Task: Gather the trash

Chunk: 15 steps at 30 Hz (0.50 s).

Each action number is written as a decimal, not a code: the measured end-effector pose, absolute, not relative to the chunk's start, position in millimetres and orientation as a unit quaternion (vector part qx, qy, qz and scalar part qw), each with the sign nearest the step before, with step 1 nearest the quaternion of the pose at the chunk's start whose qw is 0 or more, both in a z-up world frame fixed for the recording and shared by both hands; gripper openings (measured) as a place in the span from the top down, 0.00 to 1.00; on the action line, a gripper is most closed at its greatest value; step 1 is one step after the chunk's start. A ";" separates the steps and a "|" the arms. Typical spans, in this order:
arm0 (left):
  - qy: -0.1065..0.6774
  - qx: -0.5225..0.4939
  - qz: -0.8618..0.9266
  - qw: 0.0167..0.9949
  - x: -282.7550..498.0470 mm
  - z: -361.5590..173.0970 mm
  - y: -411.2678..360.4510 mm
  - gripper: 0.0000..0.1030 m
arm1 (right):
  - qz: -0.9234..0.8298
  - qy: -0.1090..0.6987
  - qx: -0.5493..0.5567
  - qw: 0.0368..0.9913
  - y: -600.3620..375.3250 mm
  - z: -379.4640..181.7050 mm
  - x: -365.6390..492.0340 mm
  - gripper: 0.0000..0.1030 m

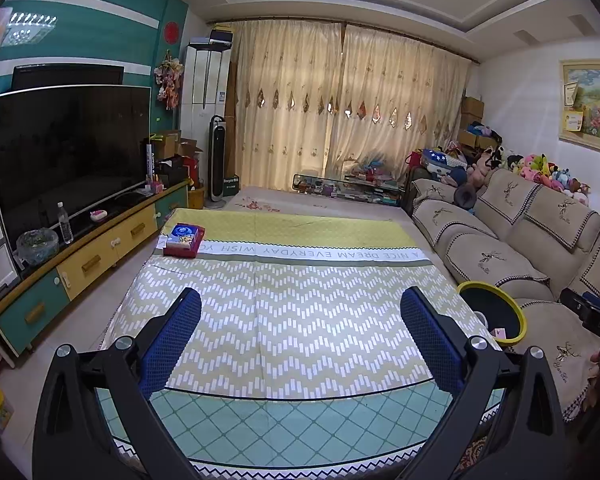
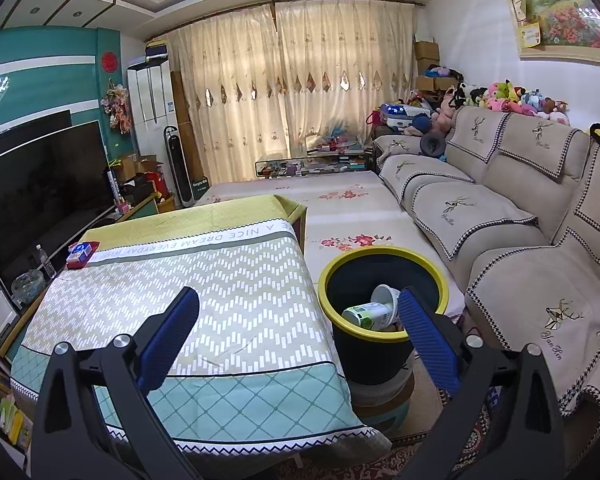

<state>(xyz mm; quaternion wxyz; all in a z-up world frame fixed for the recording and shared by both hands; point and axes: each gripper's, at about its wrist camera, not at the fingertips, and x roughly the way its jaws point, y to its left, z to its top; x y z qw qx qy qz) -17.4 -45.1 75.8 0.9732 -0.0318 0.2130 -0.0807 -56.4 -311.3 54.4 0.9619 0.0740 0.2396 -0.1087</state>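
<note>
Two grippers, left [image 1: 300,332] and right [image 2: 298,330], hover over the near edge of the table [image 2: 236,304], both with jaws apart and empty. Just beside the table's right edge stands the bin [image 2: 384,258] — nearer the right gripper — holding a bottle [image 2: 367,315] lying on its side and a white cup [image 2: 385,295]. Only a tissue box [image 1: 184,241], at the far left corner, rests on the cloth; probably not trash.

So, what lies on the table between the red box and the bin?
Nothing: in the right wrist view only bare patterned tablecloth stretches from the red box to the table edge beside the yellow-rimmed bin. The left wrist view agrees.
</note>
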 end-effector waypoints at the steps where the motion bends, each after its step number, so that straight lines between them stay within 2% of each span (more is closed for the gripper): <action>1: 0.213 -0.032 -0.081 0.973 -17.5 75.6 -45.2 0.05 | -0.108 0.240 0.074 0.962 -310.8 54.5 -56.6 0.08; 15: 0.219 -0.030 -0.083 0.972 -15.0 70.7 -47.6 0.05 | -0.100 0.245 0.073 0.961 -306.4 50.3 -54.2 0.08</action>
